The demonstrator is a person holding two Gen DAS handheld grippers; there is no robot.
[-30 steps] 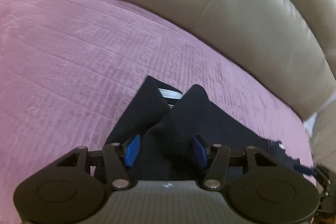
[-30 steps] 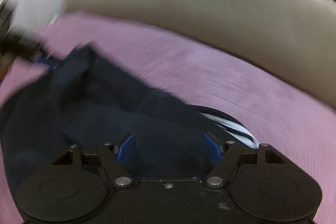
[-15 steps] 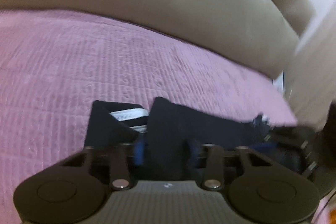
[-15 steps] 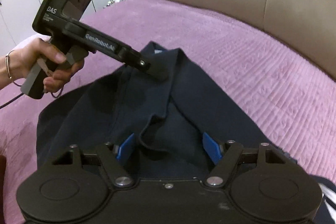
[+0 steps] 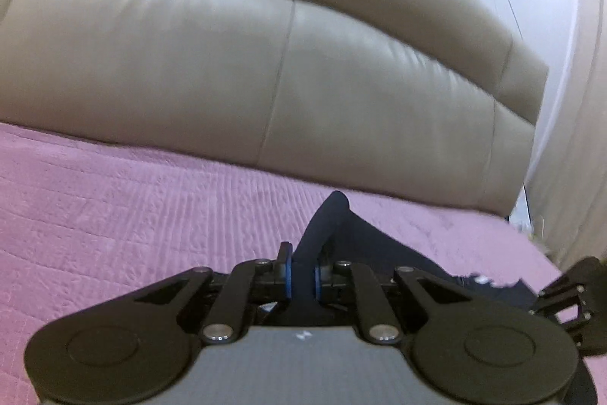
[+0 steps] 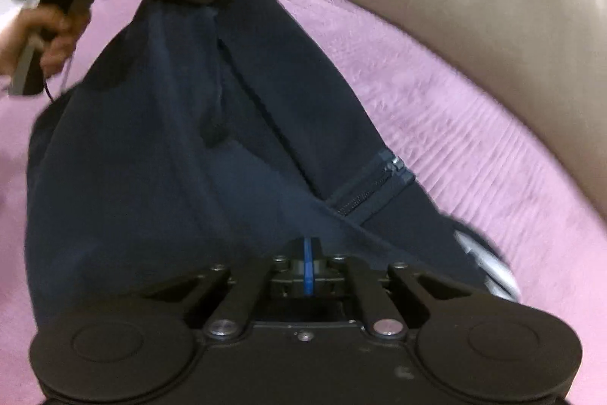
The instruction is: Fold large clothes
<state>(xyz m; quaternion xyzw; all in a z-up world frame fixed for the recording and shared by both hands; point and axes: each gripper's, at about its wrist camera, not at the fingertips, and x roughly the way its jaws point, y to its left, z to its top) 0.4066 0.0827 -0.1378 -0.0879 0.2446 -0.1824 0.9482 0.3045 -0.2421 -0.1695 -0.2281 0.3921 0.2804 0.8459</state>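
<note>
Dark navy garment (image 6: 182,154) spread over pink bedspread (image 6: 474,124), beside beige padded headboard (image 5: 265,63). Zipper (image 6: 373,185) showing on its right part, striped white edge (image 6: 489,257) peeking out at lower right.

Left gripper (image 5: 302,278) aimed slightly downward toward headboard, jaws closing on a raised fold of the garment, cloth pinched between blue pads (image 5: 288,276). Seen from the right wrist: bare hand (image 6: 45,37) wrapped round its handle at upper left, tip lifting the garment's far corner.

Right gripper (image 6: 308,268) tilted steeply down at the garment's near edge, pads pressed together; cloth between them, cannot tell.
</note>
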